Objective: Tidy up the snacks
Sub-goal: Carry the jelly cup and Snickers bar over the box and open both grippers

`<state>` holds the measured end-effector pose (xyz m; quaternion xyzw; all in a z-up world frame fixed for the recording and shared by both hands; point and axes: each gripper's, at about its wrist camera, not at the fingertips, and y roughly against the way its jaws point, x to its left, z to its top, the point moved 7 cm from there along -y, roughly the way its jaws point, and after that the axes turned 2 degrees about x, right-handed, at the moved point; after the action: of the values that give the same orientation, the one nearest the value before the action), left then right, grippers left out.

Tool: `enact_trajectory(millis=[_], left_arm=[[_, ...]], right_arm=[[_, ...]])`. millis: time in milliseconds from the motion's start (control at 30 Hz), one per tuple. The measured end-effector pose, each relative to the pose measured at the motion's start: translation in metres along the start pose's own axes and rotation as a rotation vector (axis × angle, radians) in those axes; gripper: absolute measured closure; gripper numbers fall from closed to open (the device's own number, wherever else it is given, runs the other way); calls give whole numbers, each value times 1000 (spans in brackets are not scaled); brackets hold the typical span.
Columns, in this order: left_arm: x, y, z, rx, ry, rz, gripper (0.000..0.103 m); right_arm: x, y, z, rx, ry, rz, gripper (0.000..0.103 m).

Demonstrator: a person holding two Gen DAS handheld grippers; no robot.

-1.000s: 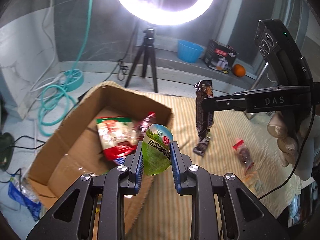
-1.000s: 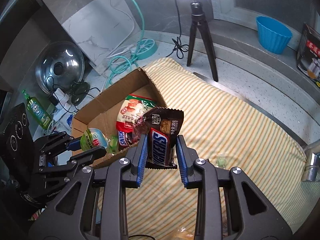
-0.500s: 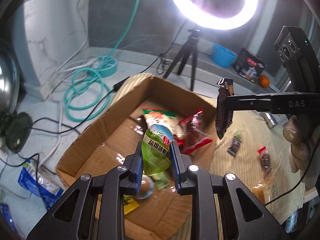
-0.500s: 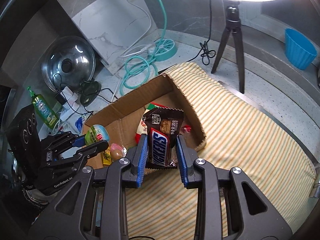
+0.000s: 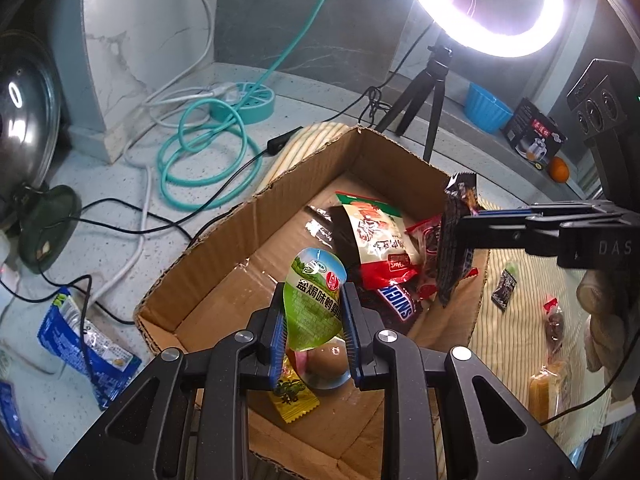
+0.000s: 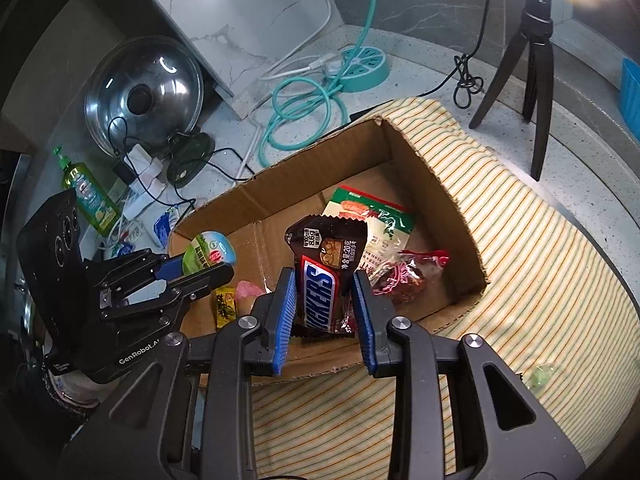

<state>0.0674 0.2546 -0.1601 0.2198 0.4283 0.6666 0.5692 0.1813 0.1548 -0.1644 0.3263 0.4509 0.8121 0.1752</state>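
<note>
Blue-padded jaws on the left gripper (image 5: 314,334) are pinching a green pouch (image 5: 314,300) of snack, and it hangs right over the cardboard box (image 5: 240,236), above the near end. Directly beneath it on the box floor lie a small yellow packet (image 5: 292,396) and a clear-wrapped round sweet (image 5: 324,364). Over on the right side of the box, the right gripper (image 6: 325,316) has its jaws clamped on a Snickers bar (image 6: 320,280), held upright just inside the box's near wall.

Deeper in the box sit a red-and-white snack bag (image 5: 380,240), a red-wrapped packet (image 5: 426,236) beside it and another Snickers (image 5: 400,304) lying flat. Beyond the box's right wall, a few strays wait on the striped cloth (image 6: 540,280): a small dark sachet (image 5: 504,286), a red-tipped sweet (image 5: 554,320) and a yellow wafer pack (image 5: 544,394). Behind the box stand the ring light (image 5: 480,4) and its tripod.

So we're at the drop step, both snacks carried and poised over the box. The next move, as I read it, calls for the jaws to spread so each item falls clear inside, the pouch onto the bare near floor, the bar next to its twin, and then a trip back to the cloth for the stragglers.
</note>
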Motion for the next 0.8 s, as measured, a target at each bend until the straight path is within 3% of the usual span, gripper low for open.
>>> enact_trajectory(millis=[167, 200, 233, 267, 300, 367, 467, 800], left_arm=[[-2, -1, 0, 3, -2, 6, 79], [-2, -1, 0, 7, -1, 8, 79], [-2, -1, 0, 8, 1, 12, 76], [-2, -1, 0, 7, 2, 13, 69], [-2, 0, 1, 2, 4, 18, 64], [-2, 2, 1, -8, 10, 33, 41], [-3, 6, 2, -20, 7, 41, 40], [-20, 15, 8, -47, -22, 25, 41]], right_arm=[[-2, 1, 1, -4, -3, 0, 70], [-3, 2, 2, -8, -4, -3, 67], [-3, 4, 2, -13, -5, -7, 57], [-4, 5, 3, -19, -7, -9, 45], [-4, 7, 3, -28, -9, -9, 40], [-5, 11, 4, -40, -12, -11, 30], [-7, 16, 4, -51, -20, -22, 23], [-20, 36, -4, -77, -46, -49, 23]])
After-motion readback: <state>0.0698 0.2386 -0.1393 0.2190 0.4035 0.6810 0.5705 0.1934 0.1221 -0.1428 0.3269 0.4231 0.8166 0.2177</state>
